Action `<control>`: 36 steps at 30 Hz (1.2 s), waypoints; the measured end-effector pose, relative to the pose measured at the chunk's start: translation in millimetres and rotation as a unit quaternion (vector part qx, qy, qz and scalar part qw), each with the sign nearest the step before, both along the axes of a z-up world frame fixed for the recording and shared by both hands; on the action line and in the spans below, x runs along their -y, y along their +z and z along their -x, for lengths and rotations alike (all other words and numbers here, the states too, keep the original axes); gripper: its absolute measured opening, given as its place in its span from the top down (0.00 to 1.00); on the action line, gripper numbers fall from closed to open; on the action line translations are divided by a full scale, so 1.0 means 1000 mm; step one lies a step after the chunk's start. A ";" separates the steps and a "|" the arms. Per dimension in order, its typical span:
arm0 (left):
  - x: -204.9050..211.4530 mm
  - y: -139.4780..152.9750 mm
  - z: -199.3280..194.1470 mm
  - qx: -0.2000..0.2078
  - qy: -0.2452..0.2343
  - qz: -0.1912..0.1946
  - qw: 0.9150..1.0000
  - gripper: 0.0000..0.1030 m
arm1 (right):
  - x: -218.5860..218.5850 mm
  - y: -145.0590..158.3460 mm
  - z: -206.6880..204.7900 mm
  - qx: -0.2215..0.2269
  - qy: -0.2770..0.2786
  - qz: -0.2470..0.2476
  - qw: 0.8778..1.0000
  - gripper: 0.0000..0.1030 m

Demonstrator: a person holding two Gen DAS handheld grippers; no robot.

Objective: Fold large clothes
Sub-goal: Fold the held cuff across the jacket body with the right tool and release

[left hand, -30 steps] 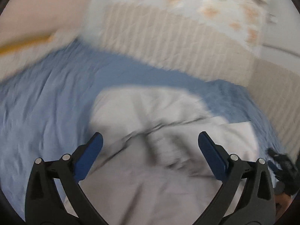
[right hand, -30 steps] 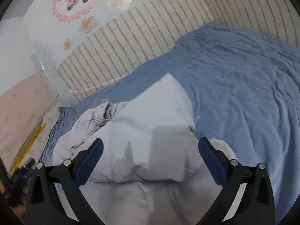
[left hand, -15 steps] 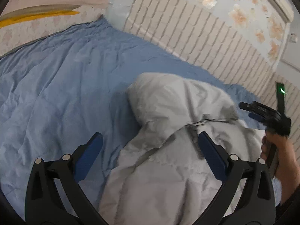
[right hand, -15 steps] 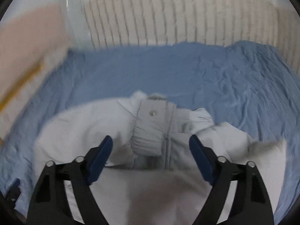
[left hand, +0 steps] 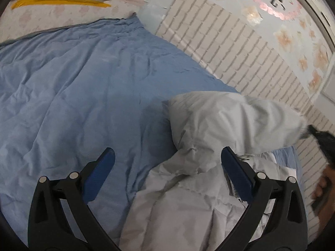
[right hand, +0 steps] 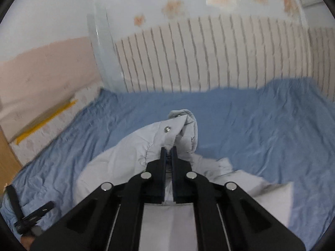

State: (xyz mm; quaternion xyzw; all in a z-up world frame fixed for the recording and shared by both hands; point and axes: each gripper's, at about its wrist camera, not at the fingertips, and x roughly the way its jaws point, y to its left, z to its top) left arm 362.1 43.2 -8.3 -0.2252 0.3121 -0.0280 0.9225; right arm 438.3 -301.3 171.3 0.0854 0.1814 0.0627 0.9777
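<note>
A pale grey padded jacket (left hand: 219,138) lies crumpled on a blue bedspread (left hand: 73,96). In the right wrist view my right gripper (right hand: 169,152) is shut on the jacket (right hand: 129,159) near its snap-buttoned collar, and that part is lifted off the bed. In the left wrist view my left gripper (left hand: 167,167) is open, its blue fingers (left hand: 100,173) hovering above the jacket's left edge with nothing pinched. The right gripper's black body shows blurred at that view's right edge, held by a hand (left hand: 322,190).
The blue bedspread (right hand: 261,133) covers the bed. A white brick-pattern wall (left hand: 230,48) runs behind it, with flower stickers above. A pink and yellow pillow (left hand: 58,8) lies at the bed's far left. The left gripper's black body (right hand: 29,219) shows low left.
My right gripper went from wide open to shut on the jacket's collar and rose with it. My left gripper swung and sank toward the jacket's left edge, staying open.
</note>
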 end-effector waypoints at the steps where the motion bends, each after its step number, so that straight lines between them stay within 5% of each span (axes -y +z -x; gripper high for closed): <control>1: 0.003 0.004 0.002 0.007 -0.003 -0.007 1.000 0.03 | 0.008 0.006 0.020 0.018 -0.012 -0.004 1.000 0.97; 4: 0.007 0.018 0.011 0.029 -0.002 -0.014 0.999 0.03 | 0.044 0.008 0.091 0.063 -0.071 -0.053 0.994 0.97; 8: 0.016 0.029 0.021 0.047 -0.009 -0.026 0.999 0.03 | 0.068 -0.027 0.133 0.051 -0.143 -0.081 0.985 0.97; 14: 0.030 0.031 0.029 0.049 -0.031 -0.028 0.998 0.03 | 0.087 -0.102 0.110 -0.021 -0.217 -0.052 0.975 0.96; 18: 0.057 0.017 0.026 0.034 -0.079 -0.031 0.996 0.03 | 0.125 -0.168 0.109 -0.065 -0.251 -0.177 0.950 0.92; 20: 0.075 0.007 0.023 0.015 -0.082 -0.067 0.994 0.03 | 0.125 -0.160 0.113 -0.053 -0.252 -0.171 0.951 0.82; 21: 0.082 0.005 0.022 0.011 -0.083 -0.079 0.993 0.03 | 0.121 -0.151 0.116 -0.039 -0.250 -0.158 0.955 0.45; 22: 0.088 0.004 0.022 0.010 -0.086 -0.091 0.992 0.03 | 0.114 -0.142 0.117 -0.028 -0.255 -0.140 0.956 0.18; 23: 0.095 0.006 0.024 0.013 -0.089 -0.110 0.990 0.03 | 0.108 -0.139 0.118 -0.022 -0.255 -0.128 0.958 0.12; 27: 0.122 0.016 0.031 0.034 -0.093 -0.167 0.981 0.03 | 0.096 -0.131 0.116 -0.030 -0.212 -0.113 0.970 0.11; 32: 0.120 0.032 0.055 0.041 -0.100 -0.119 0.987 0.03 | 0.082 -0.126 0.137 -0.052 -0.175 -0.102 0.978 0.11; 36: 0.124 0.028 0.103 0.036 -0.121 -0.150 0.981 0.03 | 0.067 -0.131 0.192 -0.044 -0.167 -0.037 0.984 0.10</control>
